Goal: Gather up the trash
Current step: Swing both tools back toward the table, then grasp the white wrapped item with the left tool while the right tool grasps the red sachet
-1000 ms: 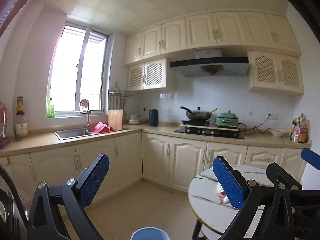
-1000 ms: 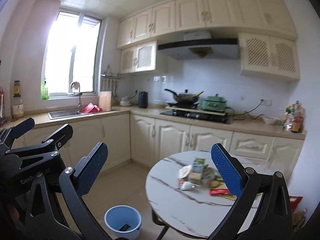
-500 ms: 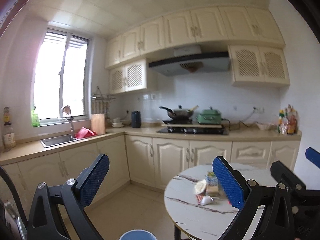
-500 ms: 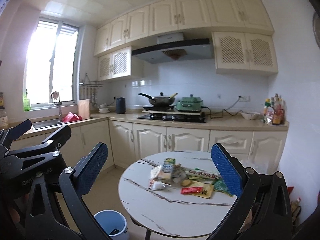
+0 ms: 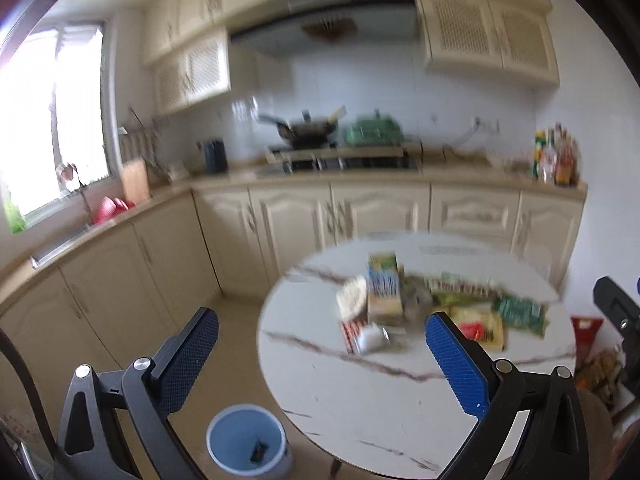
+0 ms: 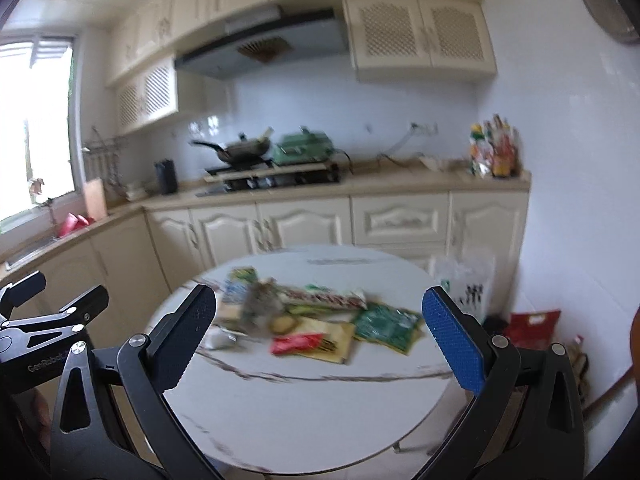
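A pile of trash lies on a round white marble table (image 5: 360, 400) (image 6: 304, 412): a drink carton (image 5: 383, 288), a crumpled white piece (image 5: 372, 338), a red wrapper (image 6: 302, 343), a yellow packet (image 6: 332, 338) and a green packet (image 6: 386, 326) (image 5: 518, 312). A blue bin (image 5: 248, 444) stands on the floor left of the table, with a small dark item inside. My left gripper (image 5: 320, 364) is open and empty, held well short of the pile. My right gripper (image 6: 320, 340) is also open and empty, above the table's near side. Both views are blurred.
Cream kitchen cabinets and a counter (image 6: 360, 188) run behind the table, with a stove and wok (image 6: 244, 152), a green pot (image 6: 304, 146) and bottles (image 6: 494, 152). A red bag (image 6: 534, 322) and a white bag (image 6: 466, 284) sit on the floor at the right wall.
Both views have swung right and tilted down. The table and trash pile now sit larger and nearer the middle, and the blue bin has come fully into the left wrist view.
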Motion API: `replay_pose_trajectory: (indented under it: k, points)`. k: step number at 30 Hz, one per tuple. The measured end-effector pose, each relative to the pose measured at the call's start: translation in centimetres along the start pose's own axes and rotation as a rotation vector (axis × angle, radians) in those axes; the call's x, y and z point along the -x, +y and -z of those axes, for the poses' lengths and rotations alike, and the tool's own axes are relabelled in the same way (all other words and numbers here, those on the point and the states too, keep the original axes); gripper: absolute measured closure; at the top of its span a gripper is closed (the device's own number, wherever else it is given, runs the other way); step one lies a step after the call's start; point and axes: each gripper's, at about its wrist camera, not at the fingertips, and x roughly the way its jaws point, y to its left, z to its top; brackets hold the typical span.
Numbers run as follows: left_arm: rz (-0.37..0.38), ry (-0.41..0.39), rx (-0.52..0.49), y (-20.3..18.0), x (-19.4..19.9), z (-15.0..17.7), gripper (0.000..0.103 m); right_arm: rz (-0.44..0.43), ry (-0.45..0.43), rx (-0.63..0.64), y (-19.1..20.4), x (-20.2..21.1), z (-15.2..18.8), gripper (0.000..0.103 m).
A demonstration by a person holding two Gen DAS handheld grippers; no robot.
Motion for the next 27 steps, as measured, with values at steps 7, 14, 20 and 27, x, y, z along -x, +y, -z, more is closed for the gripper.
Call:
replay_pose_trajectory:
  k: [7, 14, 20, 27]
  points:
    - [0.044, 0.223, -0.038, -0.5, -11.7, -4.9, 0.001, 0.065, 0.176, -0.023, -2.9, -7.3, 3.0, 0.0]
    - [0.066, 0.351, -0.061, -1.4, -20.6, -6.3, 0.002, 0.076, 0.341, -0.014, -3.2, -13.3, 5.7, 0.0]
    - [0.105, 0.418, -0.038, -1.5, -26.6, -6.1, 0.022, 0.065, 0.416, -0.014, -3.4, -16.4, 6.5, 0.0]
    - [0.18, 0.401, -0.01, -0.6, -28.2, -6.1, 0.063, 0.053, 0.447, -0.002, -3.2, -18.1, 6.6, 0.0]
